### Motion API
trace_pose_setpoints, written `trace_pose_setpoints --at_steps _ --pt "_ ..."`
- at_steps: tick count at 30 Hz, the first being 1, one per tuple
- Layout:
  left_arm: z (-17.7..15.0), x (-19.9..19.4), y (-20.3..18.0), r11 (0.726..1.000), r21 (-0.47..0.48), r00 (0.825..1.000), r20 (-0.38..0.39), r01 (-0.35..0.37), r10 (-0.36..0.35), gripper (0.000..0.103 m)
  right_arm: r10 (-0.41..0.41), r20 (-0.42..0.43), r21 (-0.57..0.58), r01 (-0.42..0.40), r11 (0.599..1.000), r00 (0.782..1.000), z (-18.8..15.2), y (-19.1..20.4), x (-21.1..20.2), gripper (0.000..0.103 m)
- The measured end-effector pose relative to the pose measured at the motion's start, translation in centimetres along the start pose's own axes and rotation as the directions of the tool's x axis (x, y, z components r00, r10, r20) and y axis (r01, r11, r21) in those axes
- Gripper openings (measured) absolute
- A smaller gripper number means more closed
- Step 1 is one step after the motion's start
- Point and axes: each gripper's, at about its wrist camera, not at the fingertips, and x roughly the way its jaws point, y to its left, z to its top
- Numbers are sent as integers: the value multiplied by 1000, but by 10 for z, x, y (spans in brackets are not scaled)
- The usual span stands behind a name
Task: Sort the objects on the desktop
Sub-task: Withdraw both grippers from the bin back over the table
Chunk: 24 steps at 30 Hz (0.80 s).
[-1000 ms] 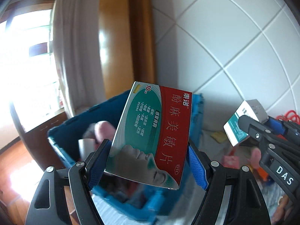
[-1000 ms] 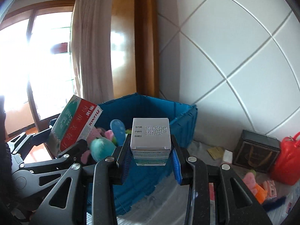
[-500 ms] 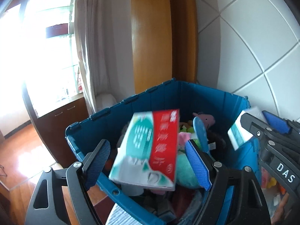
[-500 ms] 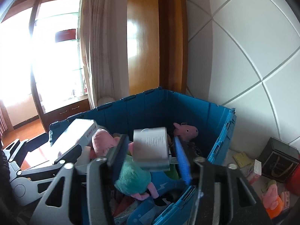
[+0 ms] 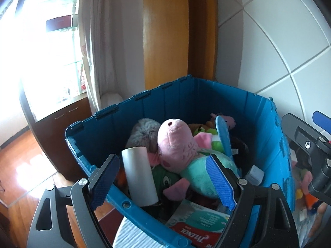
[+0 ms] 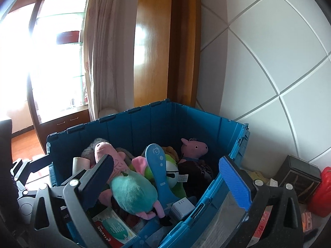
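Both of my grippers hover over the blue storage crate (image 5: pixel 266 124), and both have their jaws spread wide with nothing between them. My left gripper (image 5: pixel 163 180) hangs above the crate's near wall; my right gripper (image 6: pixel 171 179) hangs above the crate's near right corner.

The red, white and green medicine box (image 5: pixel 196 223) lies flat inside the crate against its near wall, label up, partly under the plush toys. The small white box (image 6: pixel 183 206) sits inside the crate too, low in its near right corner, just beside the blue plastic paddle (image 6: pixel 158 165) that leans up through the pile.

In the middle of the crate a pink plush pig (image 5: pixel 175 142) sprawls over a teal plush body (image 5: pixel 206 173). A white cylinder (image 5: pixel 138 175) stands tilted at the crate's left side, next to a grey furry toy (image 5: pixel 142 132). A smaller pink pig plush (image 6: pixel 194 146) rests toward the crate's far right wall.

Outside the crate, to its right on the counter, stands a dark box (image 6: pixel 298 177) with a red bag (image 6: pixel 322 194) just beside it, close to the white tiled wall (image 6: pixel 269 72).
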Motion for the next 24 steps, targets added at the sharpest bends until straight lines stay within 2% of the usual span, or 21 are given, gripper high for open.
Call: trace_pose_setpoints --at_steps 13,24 --pt "-25 -41 -10 1000 21 1000 -21 8 -7 86 -21 -3 19 21 1000 1000 -22 -10 -44 103" --pt "-56 -82 -35 999 34 999 -25 33 -32 86 -31 -21 40 32 999 999 -50 -29 -84 103"
